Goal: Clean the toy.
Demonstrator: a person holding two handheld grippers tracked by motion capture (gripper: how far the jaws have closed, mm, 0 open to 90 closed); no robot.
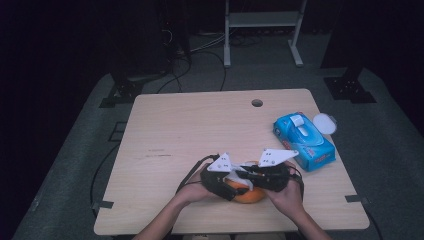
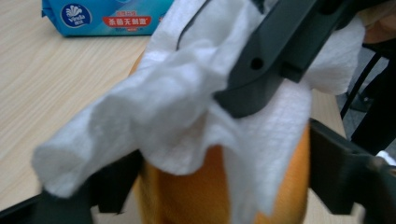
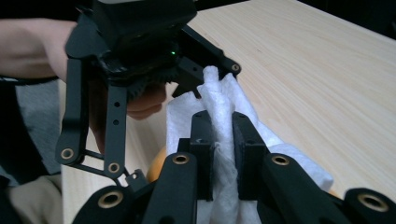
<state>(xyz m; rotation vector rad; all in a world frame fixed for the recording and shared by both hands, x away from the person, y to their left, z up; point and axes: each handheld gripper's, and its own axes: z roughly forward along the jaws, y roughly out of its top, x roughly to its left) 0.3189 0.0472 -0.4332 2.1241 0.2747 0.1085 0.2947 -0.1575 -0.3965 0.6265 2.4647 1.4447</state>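
An orange fruit (image 1: pixel 251 196) rests on the wooden table (image 1: pixel 200 125) near its front edge. My left gripper (image 1: pixel 227 187) is shut on the orange (image 2: pixel 187 200), one black jaw on each side of it. A white tissue (image 2: pixel 163 102) is draped over the top of the fruit. My right gripper (image 3: pixel 219 126) is shut on a bunched fold of the tissue (image 3: pixel 219 98) and comes in from the right, just above the fruit. In the high view the right gripper (image 1: pixel 245 175) meets the left one over the tissue (image 1: pixel 235 176). The orange (image 3: pixel 156 165) peeks out under the tissue.
A blue pack of wet wipes (image 1: pixel 304 141) lies at the right of the table, with a round white lid (image 1: pixel 324 123) beside it. A cable hole (image 1: pixel 257 103) sits near the far edge. Metal frame legs stand on the floor behind the table.
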